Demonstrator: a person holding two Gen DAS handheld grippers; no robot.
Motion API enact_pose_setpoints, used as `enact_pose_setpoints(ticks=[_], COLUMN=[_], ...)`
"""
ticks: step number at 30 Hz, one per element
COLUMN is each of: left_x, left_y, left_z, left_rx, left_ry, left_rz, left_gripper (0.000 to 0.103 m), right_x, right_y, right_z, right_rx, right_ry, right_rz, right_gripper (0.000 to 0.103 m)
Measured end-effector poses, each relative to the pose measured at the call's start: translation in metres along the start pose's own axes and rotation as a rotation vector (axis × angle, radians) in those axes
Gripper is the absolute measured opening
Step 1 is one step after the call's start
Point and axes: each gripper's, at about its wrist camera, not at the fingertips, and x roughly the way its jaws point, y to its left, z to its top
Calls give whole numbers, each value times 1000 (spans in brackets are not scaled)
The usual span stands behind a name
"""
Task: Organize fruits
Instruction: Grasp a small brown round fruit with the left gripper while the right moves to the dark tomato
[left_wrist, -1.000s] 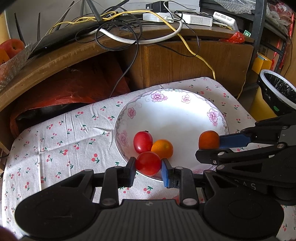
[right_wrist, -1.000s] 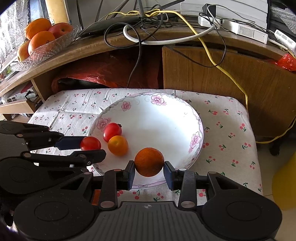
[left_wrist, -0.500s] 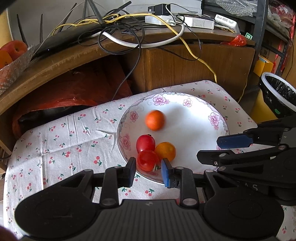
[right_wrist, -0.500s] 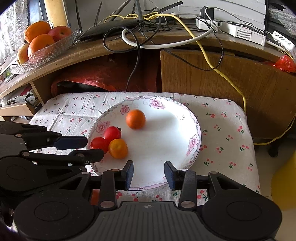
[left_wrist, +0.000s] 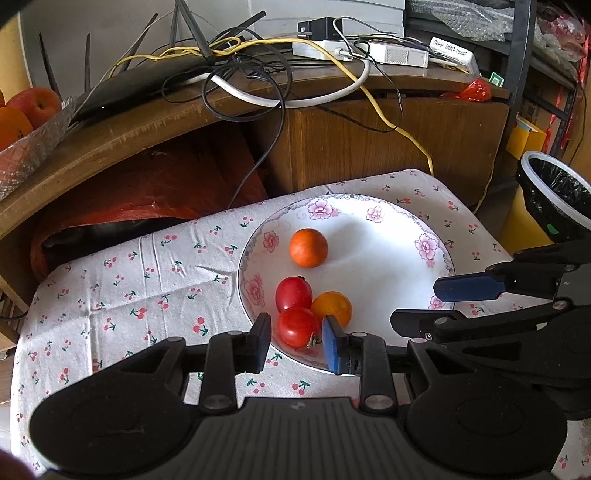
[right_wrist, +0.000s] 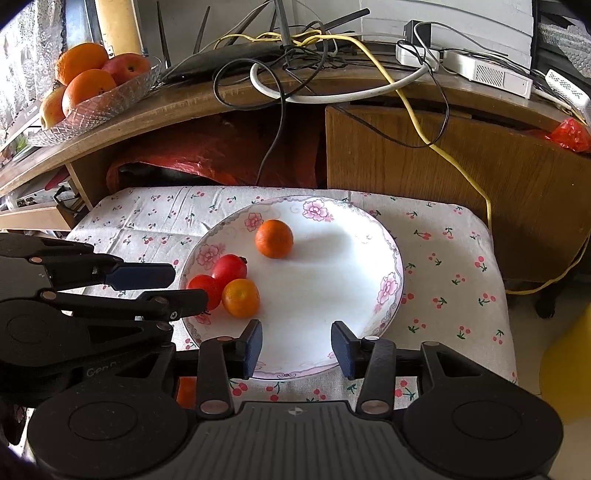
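Four small round red and orange fruits (left_wrist: 297, 326) are seen on white floral-rimmed plate (right_wrist: 369, 314); L gripper (left_wrist: 295, 339) & R gripper (right_wrist: 296, 344) fingers both spread, empty, so withdrawal w/o nudging is advised.

Count: one white floral-rimmed ceramic plate (right_wrist: 384, 258) holding four fruits — two red round tomatoes (right_wrist: 229, 268) (right_wrist: 204, 288), one small yellow-orange citrus (right_wrist: 241, 297), one darker orange mandarin (right_wrist: 274, 238). One cut-glass bowl (right_wrist: 110, 99) on the wooden shelf — at least two oranges (right_wrist: 88, 88) and one red apple (right_wrist: 127, 67) visible in it.
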Motion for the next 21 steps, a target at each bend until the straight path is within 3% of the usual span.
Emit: enact_pose_setpoints(ticks=[21], left_x=[-19], left_y=[0], left_z=[-6], left_rx=[24], left_ry=[-11], left_rz=[30], left_gripper=[38], right_x=[-11], right_y=[11], right_z=[-3], right_rx=[-32], right_ry=[-6], right_rz=[35], right_gripper=[39])
